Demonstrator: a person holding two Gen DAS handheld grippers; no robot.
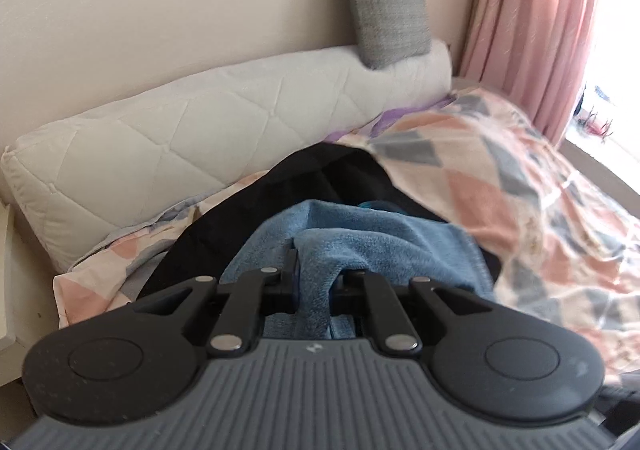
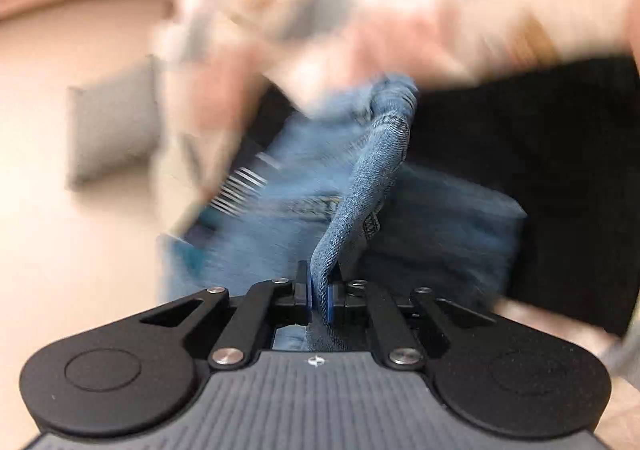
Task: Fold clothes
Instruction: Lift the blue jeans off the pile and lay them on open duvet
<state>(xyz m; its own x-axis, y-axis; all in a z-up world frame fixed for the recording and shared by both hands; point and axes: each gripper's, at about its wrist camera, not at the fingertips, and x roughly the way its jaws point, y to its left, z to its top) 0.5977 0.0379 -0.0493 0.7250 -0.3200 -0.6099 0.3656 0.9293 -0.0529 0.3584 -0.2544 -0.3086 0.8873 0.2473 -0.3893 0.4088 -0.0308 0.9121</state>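
A blue denim garment [image 1: 360, 246] lies bunched on a black cloth [image 1: 320, 174] on the bed. My left gripper [image 1: 318, 278] is shut on a fold of the denim, which covers most of its fingertips. In the right wrist view, my right gripper [image 2: 319, 290] is shut on a seamed edge of the same denim garment [image 2: 372, 178], which rises from the jaws as a taut strip. The black cloth [image 2: 540, 170] shows behind it on the right. This view is blurred by motion.
A patterned pink, grey and cream quilt [image 1: 500, 190] covers the bed to the right. A white quilted bolster [image 1: 200, 130] and a grey cushion [image 1: 384, 2] stand against the wall. Pink curtains [image 1: 532, 22] hang at the far right.
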